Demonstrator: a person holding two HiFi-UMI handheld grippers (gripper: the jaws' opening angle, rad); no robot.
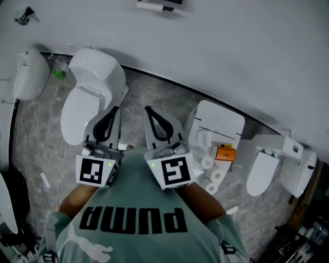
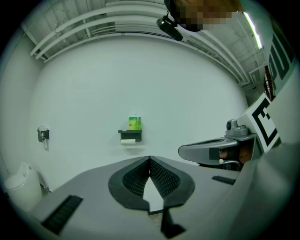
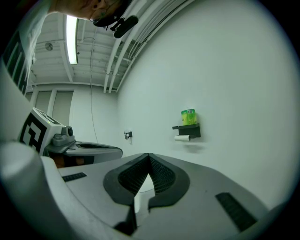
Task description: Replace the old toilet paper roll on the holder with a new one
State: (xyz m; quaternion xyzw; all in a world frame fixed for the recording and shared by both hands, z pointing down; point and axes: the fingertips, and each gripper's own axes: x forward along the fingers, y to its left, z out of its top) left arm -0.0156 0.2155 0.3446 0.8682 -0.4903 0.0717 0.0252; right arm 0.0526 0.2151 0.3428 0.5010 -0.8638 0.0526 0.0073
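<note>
A black wall holder [image 2: 131, 135] carries the old white roll [image 2: 127, 141] under it and a green can [image 2: 134, 123] on top. The right gripper view shows the same holder [image 3: 190, 130], roll [image 3: 182, 138] and can [image 3: 188, 116], all well ahead of the jaws. In the head view the holder [image 1: 153, 6] is at the top edge. My left gripper [image 1: 114, 110] and right gripper [image 1: 149, 109] are held side by side close to the body, both shut and empty. New white rolls [image 1: 208, 163] lie by a toilet tank on the right.
A white toilet [image 1: 90, 97] stands just ahead of the left gripper. A second tank [image 1: 218, 123] with an orange box [image 1: 225, 153] is at the right, and a further toilet [image 1: 267, 164] beyond it. Another white fixture [image 1: 28, 72] stands at the far left. The floor is grey marble.
</note>
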